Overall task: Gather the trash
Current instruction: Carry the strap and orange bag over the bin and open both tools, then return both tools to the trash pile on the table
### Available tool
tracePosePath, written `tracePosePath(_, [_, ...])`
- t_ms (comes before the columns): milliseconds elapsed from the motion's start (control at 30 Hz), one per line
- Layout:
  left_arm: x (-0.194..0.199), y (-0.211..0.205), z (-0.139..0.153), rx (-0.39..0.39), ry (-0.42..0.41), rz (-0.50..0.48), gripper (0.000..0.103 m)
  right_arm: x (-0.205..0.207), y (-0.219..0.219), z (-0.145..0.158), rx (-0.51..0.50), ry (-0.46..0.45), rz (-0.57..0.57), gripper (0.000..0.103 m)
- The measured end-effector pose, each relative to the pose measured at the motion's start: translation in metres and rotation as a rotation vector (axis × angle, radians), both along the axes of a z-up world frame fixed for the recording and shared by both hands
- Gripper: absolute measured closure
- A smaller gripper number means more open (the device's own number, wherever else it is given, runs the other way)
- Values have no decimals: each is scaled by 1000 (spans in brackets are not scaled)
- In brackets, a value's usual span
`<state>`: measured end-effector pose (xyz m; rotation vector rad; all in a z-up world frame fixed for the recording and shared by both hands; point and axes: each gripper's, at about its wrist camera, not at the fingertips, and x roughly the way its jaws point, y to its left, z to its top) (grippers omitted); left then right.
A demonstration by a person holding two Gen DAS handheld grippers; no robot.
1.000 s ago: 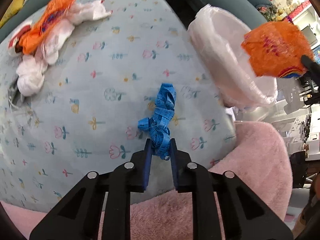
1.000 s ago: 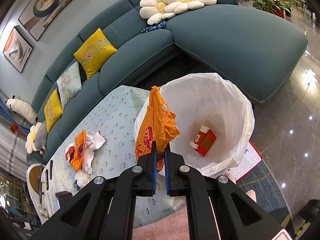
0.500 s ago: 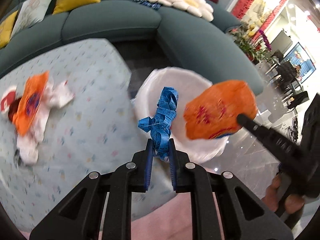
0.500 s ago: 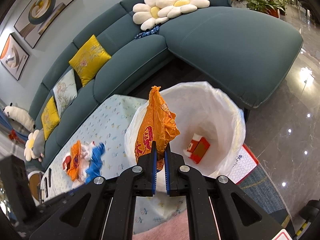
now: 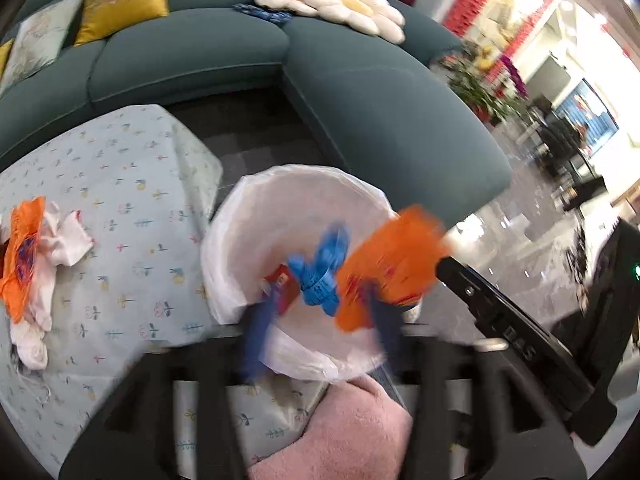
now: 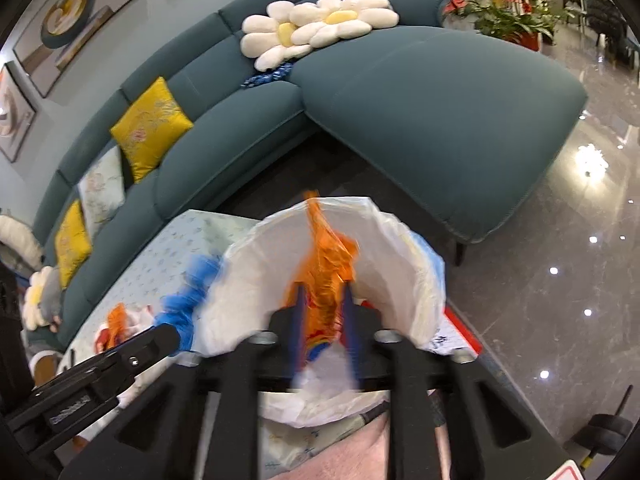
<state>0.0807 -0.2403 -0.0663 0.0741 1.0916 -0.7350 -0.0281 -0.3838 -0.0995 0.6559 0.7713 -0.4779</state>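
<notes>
Blue strip (image 5: 320, 276): I read it as crumpled tape or ribbon, blurred, loose between my left tongs (image 5: 320, 316) and directly over the mouth of the bin.
Orange wrapper (image 6: 326, 280): stands upright between my right tongs (image 6: 323, 320), also over the bin mouth; I cannot tell whether either blade touches it.
Left tongs, state: blades spread wide, no grip on the strip. I judge this the release, made here so the strip falls inside the liner.
Right tongs, state: blades parted on either side of the wrapper, blurred; I judge they are letting go.
Bin (image 5: 240, 248): round, lined with a white bag that is folded over the rim, which keeps the opening wide. A red carton (image 5: 282, 286) lies at its bottom.
Desk (image 5: 120, 184): touching or just beside the bin on the left, under a pale flowered cloth.
Remaining trash (image 5: 32, 264): an orange wrapper and white tissues bunched on the desk, well apart from the bin. I judge the task partly done.
Pink cushion (image 5: 340, 432): below the bin, nearest my tongs.
Sofa (image 5: 360, 92): teal, beyond the bin.
Risk: both light pieces may drift onto the rim.
</notes>
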Motion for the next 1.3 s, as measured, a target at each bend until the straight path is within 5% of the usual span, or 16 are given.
tracePosePath(367, [6,40,10,9,-29,82,44,4,26,17,-15,-12,37,56])
tracePosePath(767, [16,134,17,20,-39,251,40,32,102,34,-55,-4,192,55])
tracePosePath(1300, [48,293,-31,70,43,532,38,76,214,24,-58,52,408,55])
